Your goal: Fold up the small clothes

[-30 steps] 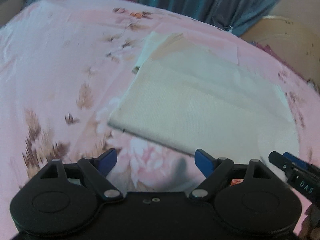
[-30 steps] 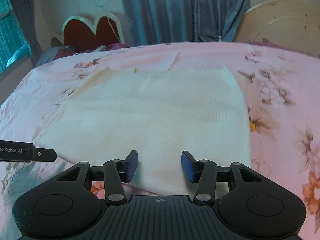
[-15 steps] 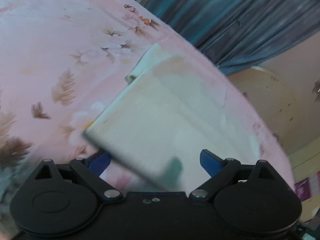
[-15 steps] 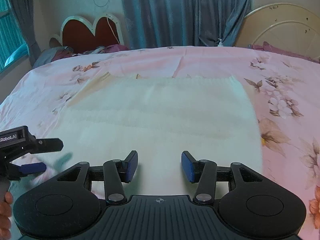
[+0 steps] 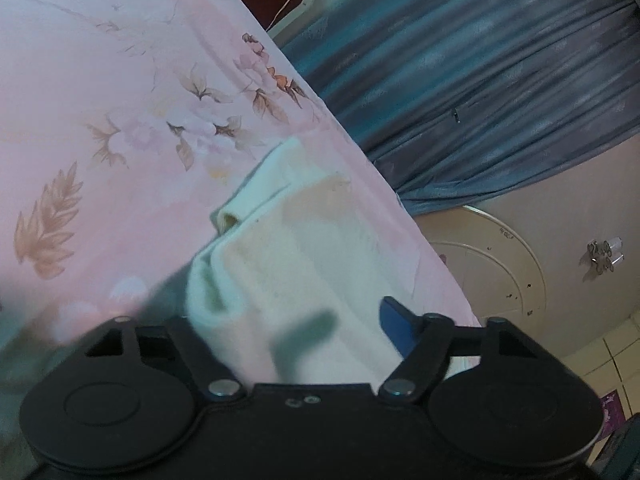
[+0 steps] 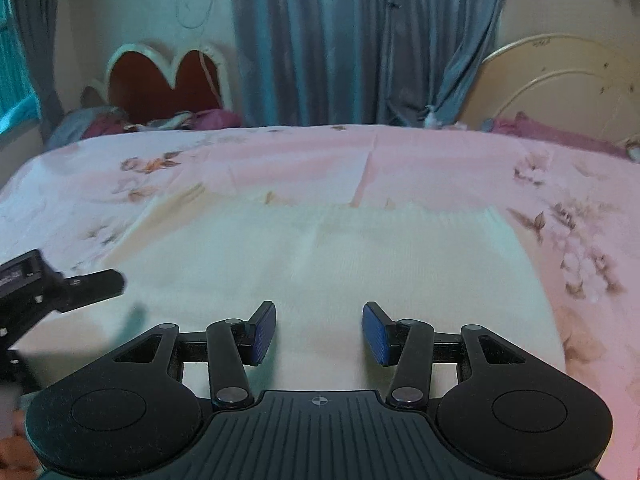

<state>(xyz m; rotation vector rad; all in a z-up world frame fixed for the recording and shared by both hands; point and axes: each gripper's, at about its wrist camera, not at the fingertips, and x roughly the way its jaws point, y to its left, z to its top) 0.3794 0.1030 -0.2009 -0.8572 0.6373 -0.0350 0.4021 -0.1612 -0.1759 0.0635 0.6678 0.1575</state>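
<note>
A cream knit garment (image 6: 320,272) lies flat on the pink floral bed sheet (image 6: 440,168). In the left wrist view its near left corner (image 5: 288,280) bunches up between my left gripper's (image 5: 296,328) wide-open fingers; the left fingertip is hidden under the cloth, the right blue pad (image 5: 394,320) shows. My right gripper (image 6: 319,332) is open and empty, its fingers over the garment's near edge. The left gripper also shows in the right wrist view (image 6: 60,292) at the garment's left edge.
Blue-grey curtains (image 6: 360,40) hang behind the bed. A red heart-shaped headboard (image 6: 168,80) stands at the back left and a round cream frame (image 6: 560,80) at the back right. Crumpled clothes (image 6: 160,124) lie by the headboard.
My left gripper has tilted and pushed forward onto the garment's left corner, which now bunches up between its fingers. My right gripper has moved forward over the garment's near edge.
</note>
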